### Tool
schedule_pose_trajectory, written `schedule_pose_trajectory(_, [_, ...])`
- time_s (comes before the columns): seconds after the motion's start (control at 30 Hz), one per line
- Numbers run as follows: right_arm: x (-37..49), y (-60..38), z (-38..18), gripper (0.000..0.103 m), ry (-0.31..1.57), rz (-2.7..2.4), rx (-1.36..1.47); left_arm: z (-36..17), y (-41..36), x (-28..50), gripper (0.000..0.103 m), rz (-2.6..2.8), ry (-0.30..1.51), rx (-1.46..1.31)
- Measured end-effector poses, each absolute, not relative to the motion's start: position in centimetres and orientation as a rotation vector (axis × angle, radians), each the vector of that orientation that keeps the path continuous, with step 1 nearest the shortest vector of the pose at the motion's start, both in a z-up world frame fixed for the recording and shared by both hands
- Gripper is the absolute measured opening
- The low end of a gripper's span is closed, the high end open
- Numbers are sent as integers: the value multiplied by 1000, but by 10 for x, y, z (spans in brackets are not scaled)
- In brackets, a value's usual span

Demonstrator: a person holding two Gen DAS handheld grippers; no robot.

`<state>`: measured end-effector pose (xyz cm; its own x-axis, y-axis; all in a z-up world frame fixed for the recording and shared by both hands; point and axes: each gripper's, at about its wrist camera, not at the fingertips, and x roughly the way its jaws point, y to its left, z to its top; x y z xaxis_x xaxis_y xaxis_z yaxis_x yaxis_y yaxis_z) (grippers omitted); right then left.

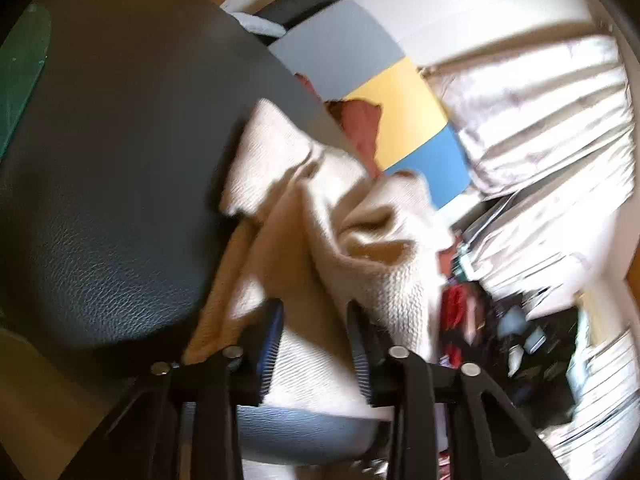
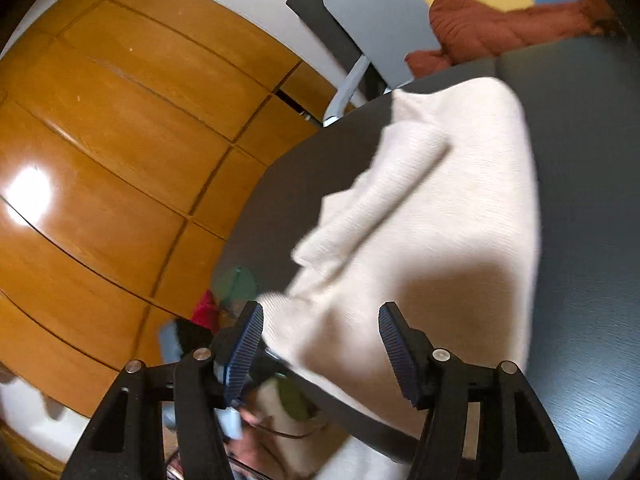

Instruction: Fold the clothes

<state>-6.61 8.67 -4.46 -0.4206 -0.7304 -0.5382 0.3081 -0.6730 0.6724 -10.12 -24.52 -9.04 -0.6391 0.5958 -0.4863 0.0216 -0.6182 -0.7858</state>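
Note:
A cream knitted garment [image 1: 332, 216] lies bunched at the edge of a dark round table [image 1: 120, 160] and hangs over it. My left gripper [image 1: 316, 332] has its blue-padded fingers [image 1: 272, 340] on either side of a fold of the cream fabric, with a gap still between them. In the right wrist view the same garment [image 2: 432, 216] spreads across the dark table [image 2: 592, 200]. My right gripper [image 2: 320, 344] is open, its jaws wide apart over the garment's near edge, not closed on it.
A rust-coloured cloth [image 2: 492, 28] lies at the table's far side, also in the left wrist view [image 1: 360, 124]. A white radiator [image 1: 552, 120] and floor clutter [image 1: 500, 328] sit right. Wooden cupboard doors [image 2: 120, 140] stand left. A grey chair [image 2: 380, 12] is behind the table.

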Motion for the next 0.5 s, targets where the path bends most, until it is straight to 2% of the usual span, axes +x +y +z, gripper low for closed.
schedule_pose_trajectory(0.1, [-52,91,-50,62,-489,-2196,1140,-86,-250,-101,39,2269,-1171,-1039])
schedule_pose_trajectory(0.17, [-53,92,-50,62,-473,-2206,1134,-83,-254,-99,40,2233,-1220,-992])
schedule_pose_trajectory(0.33, [-95,97,-42,62,-689,-2160,1111,-79,-260,-99,43,2162,-1325,-883])
schedule_pose_trajectory(0.5, [-157,98,-47,63,-874,-2162,1206,-84,-241,-111,45,2220,-1200,-1045])
